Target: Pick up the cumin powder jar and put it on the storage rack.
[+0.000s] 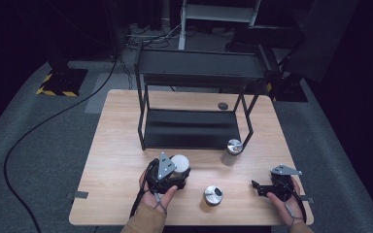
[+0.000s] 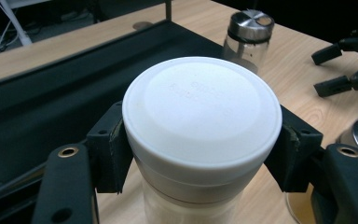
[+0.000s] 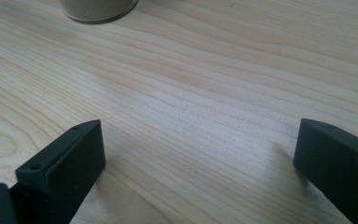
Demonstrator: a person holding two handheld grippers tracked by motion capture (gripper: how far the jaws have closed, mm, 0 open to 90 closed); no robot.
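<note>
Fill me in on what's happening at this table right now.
A person holds a claw in each hand at a wooden table. The left claw is shut on a white-lidded jar, in front of a black two-tier rack. The right claw is open over bare wood. Two steel-lidded jars stand free: one by the rack, one nearer the person.

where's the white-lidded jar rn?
The white-lidded jar is clamped in the left gripper, left of centre near the wooden table's front edge, before the black metal shelf.
</note>
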